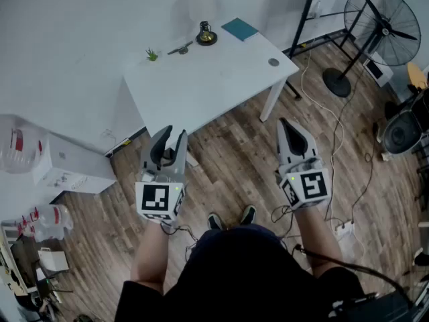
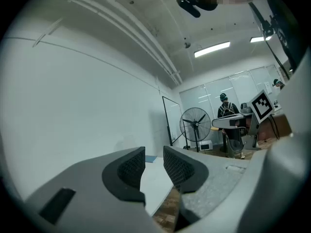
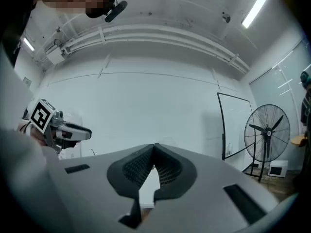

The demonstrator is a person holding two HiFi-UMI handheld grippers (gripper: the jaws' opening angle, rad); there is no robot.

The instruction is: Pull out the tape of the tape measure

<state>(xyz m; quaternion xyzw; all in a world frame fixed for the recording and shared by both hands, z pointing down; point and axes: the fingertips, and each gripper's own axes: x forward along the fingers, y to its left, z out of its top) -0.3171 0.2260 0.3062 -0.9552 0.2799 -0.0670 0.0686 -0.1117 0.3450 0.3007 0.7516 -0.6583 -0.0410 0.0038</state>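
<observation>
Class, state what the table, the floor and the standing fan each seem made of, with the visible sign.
Table: likely painted or laminated board, matte white, smooth surface. Floor: wood or wood-look planks, brown grain and seams. Fan: probably metal, dark, thin wire guard.

Two claws held out level, side by side.
The left claw (image 1: 174, 134) has its jaws apart with nothing between them; the right claw (image 1: 284, 123) has its jaws pressed together, empty.

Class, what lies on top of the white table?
A teal book, a brass thing, a thin dark item, a green sprig and a grey cap. The left tool covers part of the table's near corner.
</observation>
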